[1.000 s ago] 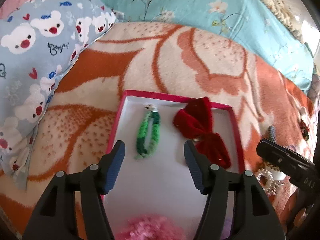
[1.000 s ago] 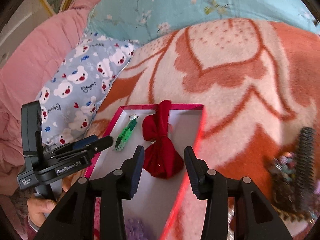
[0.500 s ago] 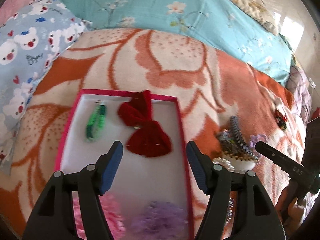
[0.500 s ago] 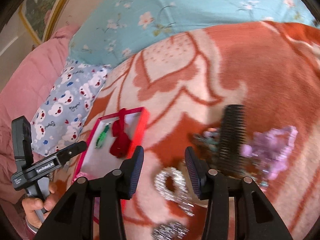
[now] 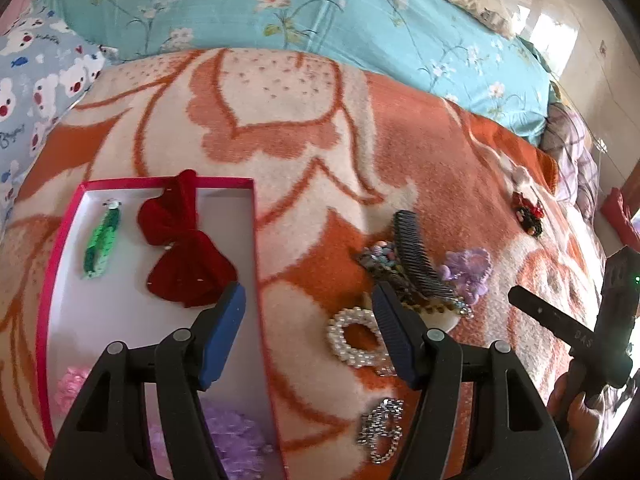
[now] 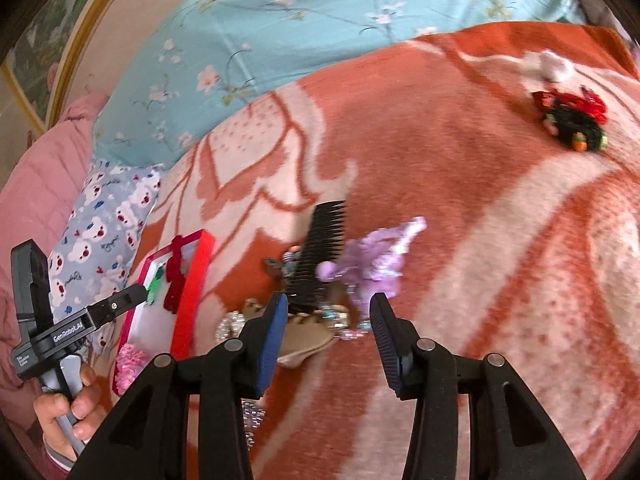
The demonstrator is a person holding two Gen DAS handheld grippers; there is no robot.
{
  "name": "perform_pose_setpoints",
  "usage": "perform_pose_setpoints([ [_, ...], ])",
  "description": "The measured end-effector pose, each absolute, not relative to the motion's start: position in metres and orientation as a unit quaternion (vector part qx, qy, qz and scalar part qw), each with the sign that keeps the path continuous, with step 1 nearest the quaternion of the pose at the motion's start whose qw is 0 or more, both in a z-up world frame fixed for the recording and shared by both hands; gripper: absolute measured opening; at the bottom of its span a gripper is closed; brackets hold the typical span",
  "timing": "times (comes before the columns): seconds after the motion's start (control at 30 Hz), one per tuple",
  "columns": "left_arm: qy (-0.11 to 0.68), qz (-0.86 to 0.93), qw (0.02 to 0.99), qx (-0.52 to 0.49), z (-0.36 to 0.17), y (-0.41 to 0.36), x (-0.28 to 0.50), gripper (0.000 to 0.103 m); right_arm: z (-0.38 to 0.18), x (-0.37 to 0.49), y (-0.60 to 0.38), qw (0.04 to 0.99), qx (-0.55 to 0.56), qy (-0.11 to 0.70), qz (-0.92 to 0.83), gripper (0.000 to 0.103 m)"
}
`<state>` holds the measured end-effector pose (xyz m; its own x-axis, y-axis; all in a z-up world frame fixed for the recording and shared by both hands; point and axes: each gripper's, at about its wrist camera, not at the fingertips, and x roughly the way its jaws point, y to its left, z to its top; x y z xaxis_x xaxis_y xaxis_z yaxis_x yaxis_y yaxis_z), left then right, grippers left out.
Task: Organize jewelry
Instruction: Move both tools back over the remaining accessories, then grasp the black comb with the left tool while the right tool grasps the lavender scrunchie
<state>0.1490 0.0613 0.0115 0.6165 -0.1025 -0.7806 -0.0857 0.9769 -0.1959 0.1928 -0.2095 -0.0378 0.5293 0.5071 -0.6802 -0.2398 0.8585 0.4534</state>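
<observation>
A pink-rimmed white box (image 5: 256, 240) lies on the blanket and holds a red velvet bow (image 5: 184, 248), a green hair tie (image 5: 100, 244), a pink scrunchie (image 5: 70, 386) and a purple one (image 5: 236, 444). To its right lie a black comb clip (image 5: 416, 256), a lilac flower piece (image 5: 468, 268), a pearl ring (image 5: 354, 340) and a rhinestone clip (image 5: 380, 428). My left gripper (image 5: 310, 328) is open and empty above the box's right edge. My right gripper (image 6: 326, 332) is open and empty just short of the comb clip (image 6: 320, 256) and lilac piece (image 6: 376, 264).
A red-and-black hair piece (image 6: 572, 120) lies far right on the orange patterned blanket (image 6: 480, 200). A teal floral pillow (image 5: 320, 20) lines the back, a bear-print pillow (image 5: 36, 80) the left. The box also shows in the right wrist view (image 6: 192, 280).
Both grippers have swung right, away from the box's inside toward the loose jewelry pile. Both stay open and empty. The items in the box have not moved.
</observation>
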Motion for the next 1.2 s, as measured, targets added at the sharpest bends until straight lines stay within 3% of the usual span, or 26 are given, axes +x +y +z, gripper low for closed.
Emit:
perform_pose_setpoints([
  [0.93,0.476,-0.048,0.872,-0.100,-0.016,-0.001,0.194,0.065,-0.068,0.239,-0.221,0.856,0.164,0.449,0.199,0.045],
  [1.0,0.480,-0.054,0.870,-0.098,-0.019,-0.008,0.200,0.065,-0.072,0.245,-0.220,0.854,0.167,0.450,0.200,0.036],
  [1.03,0.484,-0.058,0.868,-0.096,-0.021,-0.013,0.205,0.065,-0.074,0.247,-0.220,0.854,0.165,0.451,0.200,0.016],
  [1.07,0.485,-0.060,0.867,-0.095,-0.023,-0.015,0.207,0.065,-0.075,0.248,-0.220,0.855,0.161,0.452,0.199,0.009],
  [1.2,0.497,-0.066,0.861,-0.079,-0.031,-0.031,0.225,0.065,-0.067,0.242,-0.231,0.869,0.155,0.430,0.187,0.007],
])
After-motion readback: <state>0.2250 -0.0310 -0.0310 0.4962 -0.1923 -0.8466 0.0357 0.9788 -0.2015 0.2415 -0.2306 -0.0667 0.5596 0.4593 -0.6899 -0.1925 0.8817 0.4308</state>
